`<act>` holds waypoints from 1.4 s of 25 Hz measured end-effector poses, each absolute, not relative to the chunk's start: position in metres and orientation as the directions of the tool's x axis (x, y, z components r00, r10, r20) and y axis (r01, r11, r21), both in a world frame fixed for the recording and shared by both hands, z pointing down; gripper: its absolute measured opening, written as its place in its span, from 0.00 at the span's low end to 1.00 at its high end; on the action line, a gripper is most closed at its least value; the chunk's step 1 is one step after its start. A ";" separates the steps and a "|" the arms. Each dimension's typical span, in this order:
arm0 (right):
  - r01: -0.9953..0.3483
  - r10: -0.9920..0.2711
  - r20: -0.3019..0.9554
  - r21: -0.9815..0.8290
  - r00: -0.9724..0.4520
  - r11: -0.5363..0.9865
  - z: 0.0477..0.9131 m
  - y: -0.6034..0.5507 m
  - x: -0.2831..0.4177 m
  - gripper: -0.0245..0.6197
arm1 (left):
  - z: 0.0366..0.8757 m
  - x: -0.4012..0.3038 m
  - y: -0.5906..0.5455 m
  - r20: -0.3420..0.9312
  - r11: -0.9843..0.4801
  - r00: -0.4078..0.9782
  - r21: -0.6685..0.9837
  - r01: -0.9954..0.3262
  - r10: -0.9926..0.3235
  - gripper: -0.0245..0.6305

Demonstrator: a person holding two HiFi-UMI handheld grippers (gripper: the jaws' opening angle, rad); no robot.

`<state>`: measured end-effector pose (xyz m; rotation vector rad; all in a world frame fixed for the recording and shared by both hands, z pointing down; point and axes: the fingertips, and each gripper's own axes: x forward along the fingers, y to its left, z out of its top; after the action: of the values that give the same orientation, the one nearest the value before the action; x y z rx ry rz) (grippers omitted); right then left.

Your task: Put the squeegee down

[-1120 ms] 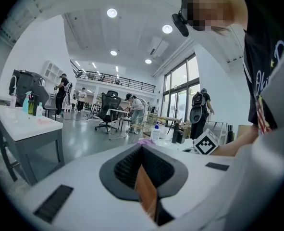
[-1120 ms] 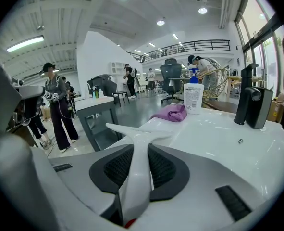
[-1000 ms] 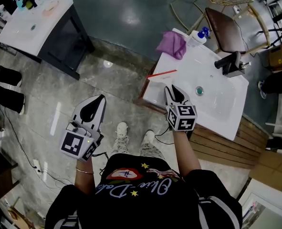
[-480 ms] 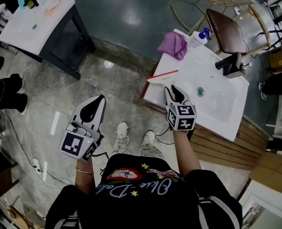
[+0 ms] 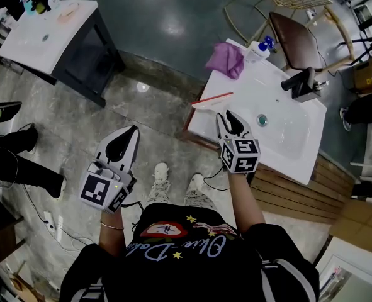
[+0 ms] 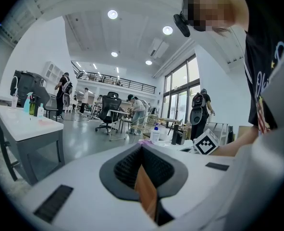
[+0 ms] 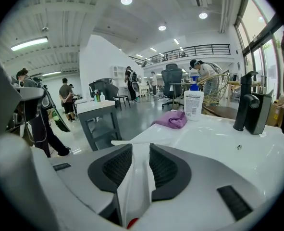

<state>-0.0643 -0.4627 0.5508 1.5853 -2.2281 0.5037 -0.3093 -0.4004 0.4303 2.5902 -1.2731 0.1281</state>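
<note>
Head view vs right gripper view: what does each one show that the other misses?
Head view only: the left gripper and the person's white shoes. Right gripper view only: round ceiling lights, a mezzanine railing, and the right gripper with its jaws opening, the white red-trimmed squeegee between them. Both: that squeegee, purple cloth, white pump bottle, black faucet, white sink.

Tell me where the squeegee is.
The squeegee lies on the sink's left edge in the head view, near the purple cloth, between the right tool's opening jaws.

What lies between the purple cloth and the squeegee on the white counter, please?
Nothing: only bare white counter separates the cloth from the squeegee, as the head view shows.
</note>
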 end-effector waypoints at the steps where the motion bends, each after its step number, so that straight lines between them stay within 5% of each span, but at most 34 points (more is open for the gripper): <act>1: -0.949 -0.825 0.476 -0.080 -0.305 0.305 0.548 -0.462 -0.064 0.20 | 0.430 -0.309 -0.400 0.188 -0.587 0.615 0.185 -0.788 -0.766 0.04; 11: -0.957 -0.856 0.429 -0.089 -0.287 0.277 0.529 -0.453 -0.053 0.20 | 0.422 -0.297 -0.393 0.178 -0.611 0.635 0.174 -0.772 -0.752 0.04; 21: -0.956 -0.876 0.383 -0.104 -0.294 0.275 0.513 -0.441 -0.046 0.04 | 0.418 -0.286 -0.384 0.187 -0.623 0.645 0.169 -0.764 -0.741 0.04; 35: -0.942 -0.903 0.272 -0.131 -0.333 0.308 0.478 -0.426 -0.037 0.04 | 0.408 -0.258 -0.377 0.168 -0.668 0.684 0.149 -0.729 -0.710 0.04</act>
<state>-0.0367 -0.4263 0.4778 1.7199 -2.4176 0.4018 -0.2585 -0.3768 0.4084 2.6919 -1.1649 0.1413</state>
